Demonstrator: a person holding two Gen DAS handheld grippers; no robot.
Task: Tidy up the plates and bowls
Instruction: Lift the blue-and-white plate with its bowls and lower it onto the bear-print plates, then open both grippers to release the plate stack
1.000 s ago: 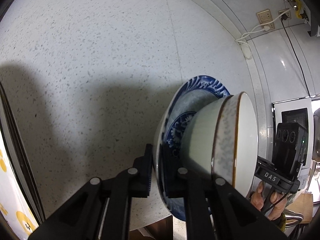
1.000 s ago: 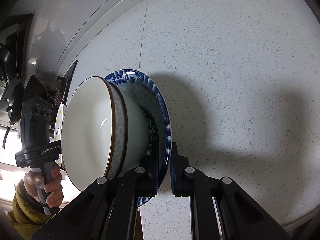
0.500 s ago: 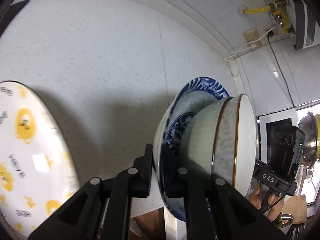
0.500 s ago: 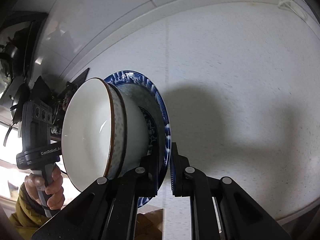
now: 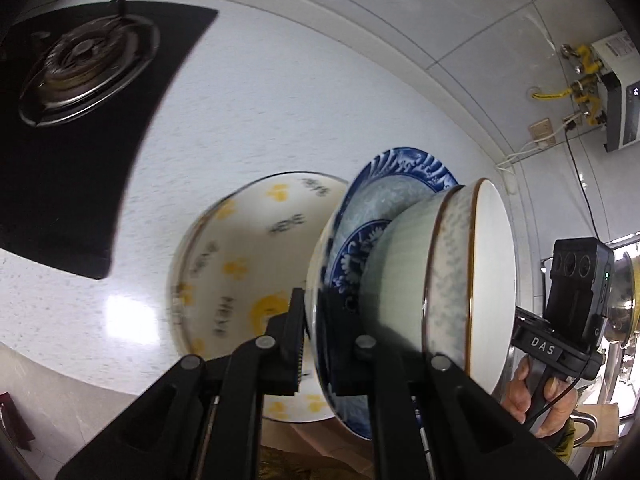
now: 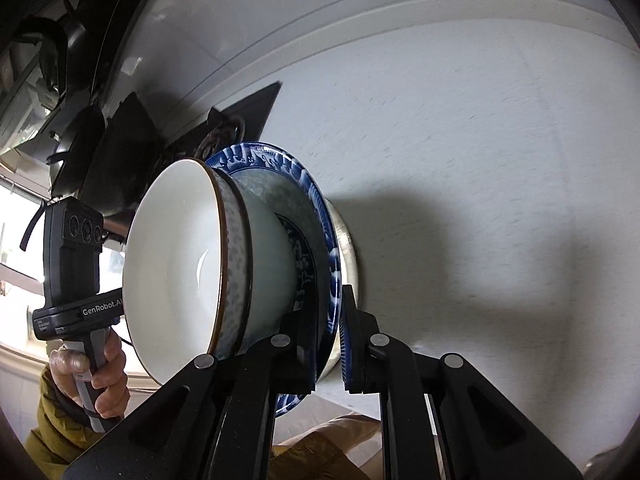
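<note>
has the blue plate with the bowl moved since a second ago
Yes. The blue plate has travelled along the counter toward the stove: the yellow-print dish now lies under it, neither visible a second ago.

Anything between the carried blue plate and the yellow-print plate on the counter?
Nothing visible. Both grippers, left and right, are clamped on the blue plate with the white bowl riding on it. The yellow-print plate lies bare on the counter beneath; the stove sits off to one side.
</note>
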